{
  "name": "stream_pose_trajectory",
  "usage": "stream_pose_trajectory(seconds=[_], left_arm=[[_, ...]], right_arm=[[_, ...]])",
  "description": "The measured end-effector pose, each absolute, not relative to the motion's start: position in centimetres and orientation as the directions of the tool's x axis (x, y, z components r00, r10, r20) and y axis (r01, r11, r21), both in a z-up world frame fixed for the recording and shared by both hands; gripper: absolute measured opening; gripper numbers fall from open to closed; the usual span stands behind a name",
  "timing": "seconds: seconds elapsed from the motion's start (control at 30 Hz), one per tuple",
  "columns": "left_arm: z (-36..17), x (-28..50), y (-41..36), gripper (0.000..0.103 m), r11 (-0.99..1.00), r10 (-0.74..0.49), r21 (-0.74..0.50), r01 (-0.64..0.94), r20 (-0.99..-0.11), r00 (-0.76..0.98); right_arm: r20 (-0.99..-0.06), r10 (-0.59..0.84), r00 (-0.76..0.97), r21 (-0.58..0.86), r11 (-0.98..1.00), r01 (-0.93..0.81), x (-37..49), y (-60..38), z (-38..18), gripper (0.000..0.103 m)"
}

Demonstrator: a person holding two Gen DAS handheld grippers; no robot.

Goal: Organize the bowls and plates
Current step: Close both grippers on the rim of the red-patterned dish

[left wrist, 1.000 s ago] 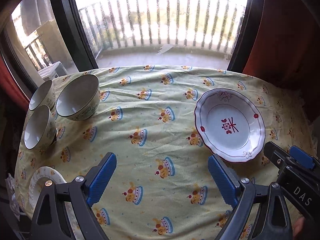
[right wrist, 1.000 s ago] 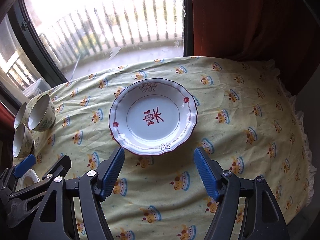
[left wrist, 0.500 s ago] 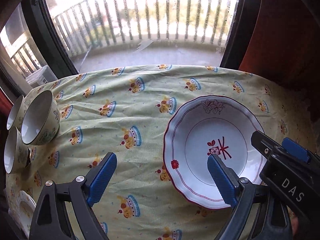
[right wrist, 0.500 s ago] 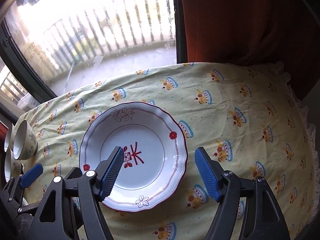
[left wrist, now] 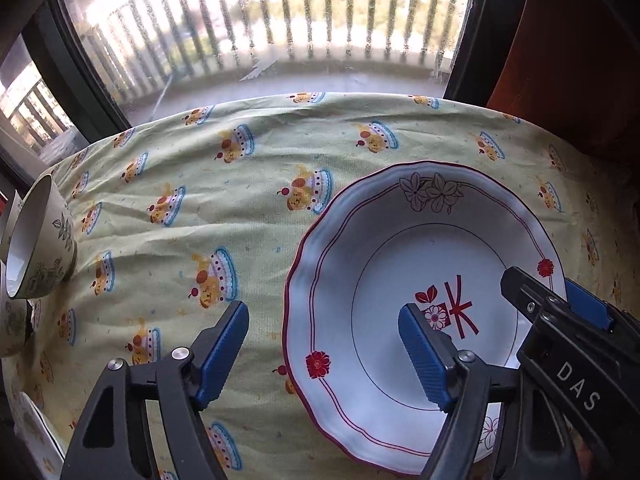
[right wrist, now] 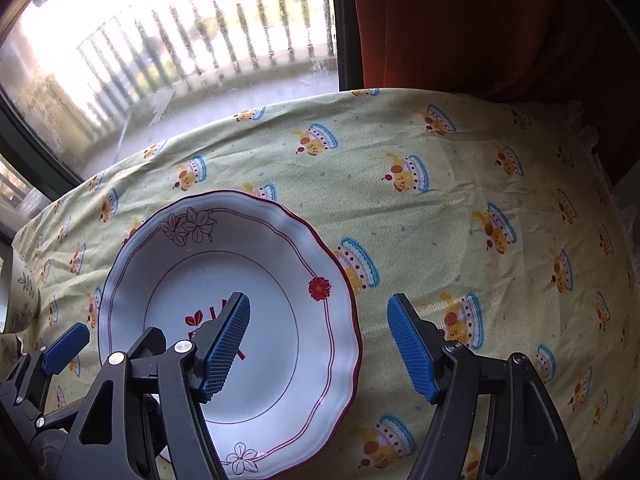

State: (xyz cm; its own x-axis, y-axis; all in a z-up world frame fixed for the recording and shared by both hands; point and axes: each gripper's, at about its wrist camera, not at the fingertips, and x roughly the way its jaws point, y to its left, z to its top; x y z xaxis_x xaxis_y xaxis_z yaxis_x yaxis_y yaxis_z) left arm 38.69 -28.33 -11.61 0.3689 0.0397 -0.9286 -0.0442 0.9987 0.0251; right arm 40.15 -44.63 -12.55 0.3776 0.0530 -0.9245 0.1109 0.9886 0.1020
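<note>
Counter: draped in a pale yellow cloth [left wrist: 256, 216] printed with cartoon cakes, creased and wrinkled, with a frilled edge at 3 o'clock in the right view.
Room: a dusty window [left wrist: 280, 28] at 12 o'clock looks onto a balcony with railing bars; a rust-red curtain [right wrist: 480, 24] hangs at 1 to 2 o'clock.
Plate: the plate [left wrist: 400, 260] lies flat on the cloth, at 4 o'clock in the left view and 7 o'clock in the right view [right wrist: 280, 264].
Bowls: bowls [left wrist: 40, 240] sit grouped at 9 o'clock on the counter edge, well apart from the plate.
In the way: each claw's inner finger hangs over the plate's well, hiding part of the red centre motif.
Left claw: the left claw [left wrist: 324, 356] is released, spread astride the plate's left rim.
Right claw: the right claw [right wrist: 320, 344] is released, spread astride the plate's right rim.
Shapes: the plate is glossy white, scalloped, red-lined, with flower outlines; the bowls are cream with leaf prints; the pads [right wrist: 412, 348] are ribbed blue.
</note>
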Motion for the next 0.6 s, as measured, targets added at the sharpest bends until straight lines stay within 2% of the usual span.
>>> stream_pose_trajectory(seconds=[0.13,0.6], left_arm=[[-11.7,38.5,-28.7,0.069,0.999,0.025,0.015,-0.031,-0.925,0.378],[-11.6,34.4,-27.6,0.068,0.999,0.048,0.046,-0.012,-0.944,0.328]], right_arm=[[-0.926,0.081,0.369,0.127,0.987,0.102,40.1,-44.4,-12.9,0.053],[-0.938,0.098,0.334,0.128,0.989,0.071,36.2,-42.9,-12.0,0.052]])
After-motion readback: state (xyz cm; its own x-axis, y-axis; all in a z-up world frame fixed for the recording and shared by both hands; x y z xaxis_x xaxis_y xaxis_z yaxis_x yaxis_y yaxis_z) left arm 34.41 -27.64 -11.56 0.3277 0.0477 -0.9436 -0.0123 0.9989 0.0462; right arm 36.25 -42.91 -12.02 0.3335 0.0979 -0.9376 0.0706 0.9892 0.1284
